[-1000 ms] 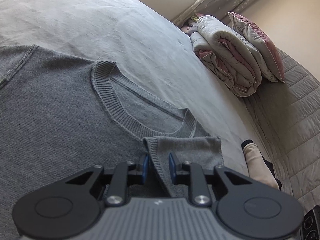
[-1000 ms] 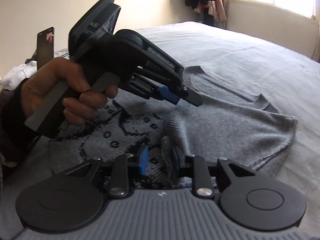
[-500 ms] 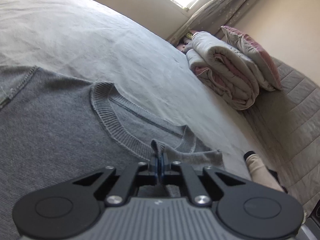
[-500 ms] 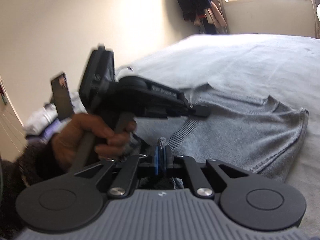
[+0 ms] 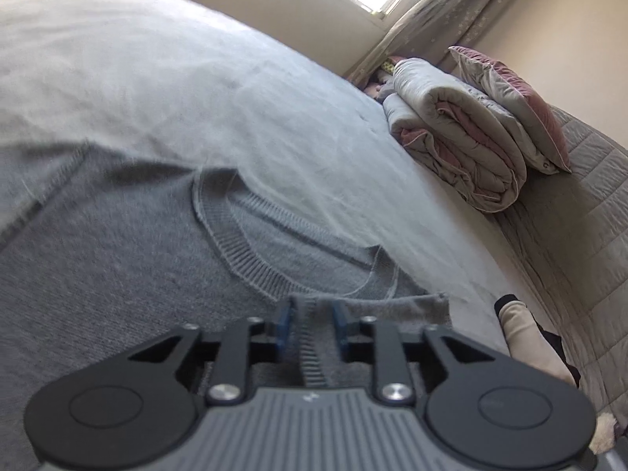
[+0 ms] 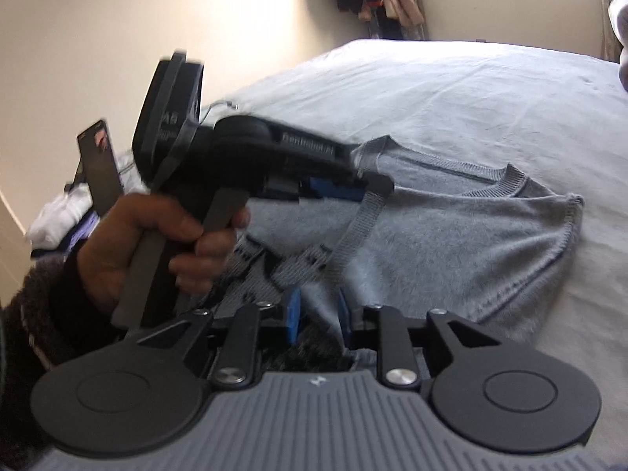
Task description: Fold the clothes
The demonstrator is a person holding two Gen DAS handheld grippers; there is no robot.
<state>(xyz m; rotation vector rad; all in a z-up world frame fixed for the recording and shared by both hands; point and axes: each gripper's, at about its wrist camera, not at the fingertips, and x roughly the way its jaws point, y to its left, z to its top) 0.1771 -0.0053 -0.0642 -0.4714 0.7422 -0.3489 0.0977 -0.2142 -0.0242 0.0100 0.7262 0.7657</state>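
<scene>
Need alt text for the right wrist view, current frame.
The left tongs, held in a hand, lift a ribbed edge of a grey sweater off a pale bed. In the foreground, the right tongs stand apart with sweater fabric between them.

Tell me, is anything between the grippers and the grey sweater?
No. Sweater cloth already sits between the fingers of the left gripper and the right gripper; both have just been opening, and nothing else blocks them.
</scene>
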